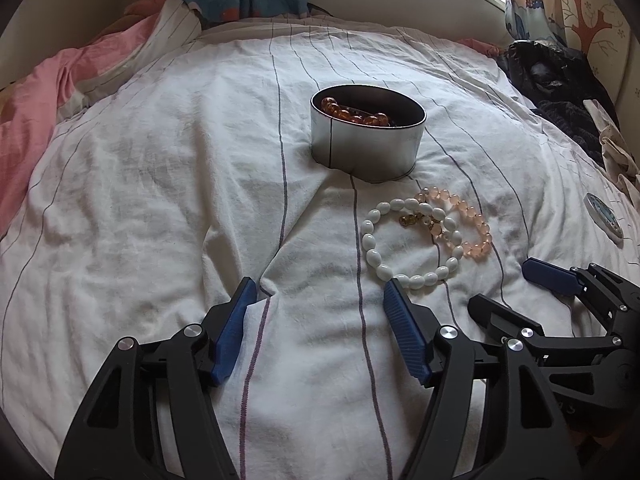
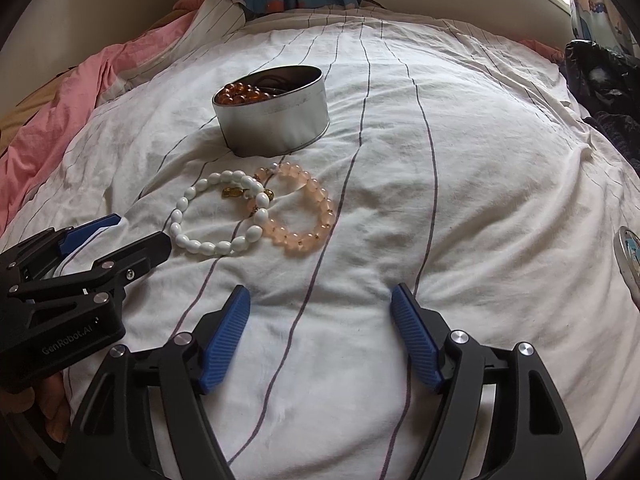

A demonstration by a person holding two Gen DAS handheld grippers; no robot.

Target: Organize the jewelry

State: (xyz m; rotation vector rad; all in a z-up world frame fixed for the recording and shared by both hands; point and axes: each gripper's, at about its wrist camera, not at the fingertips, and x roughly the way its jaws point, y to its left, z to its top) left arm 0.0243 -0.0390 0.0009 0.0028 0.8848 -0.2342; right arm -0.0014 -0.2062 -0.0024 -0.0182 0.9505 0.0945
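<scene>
Both tools — left [image 1: 316,292] and right [image 2: 320,300] — gape empty over the bed [image 1: 160,200]. White bracelet [image 1: 404,240] overlaps the pink one [image 1: 468,220], just near of the tin [image 1: 368,136]. Beads look hard, slippery, loosely strung — pinch across one strand.

Oval tin [image 1: 366,148]: brushed grey metal, dull sheen. Amber beads [image 1: 352,114] inside: glossy, translucent. White bracelet [image 1: 408,240]: smooth, glossy, opaque beads. Pink bracelet [image 1: 468,220]: frosted, translucent beads. Sheet [image 1: 160,184]: matt, creased striped cloth. Left gripper [image 1: 320,292] pads: ribbed blue plastic.
</scene>
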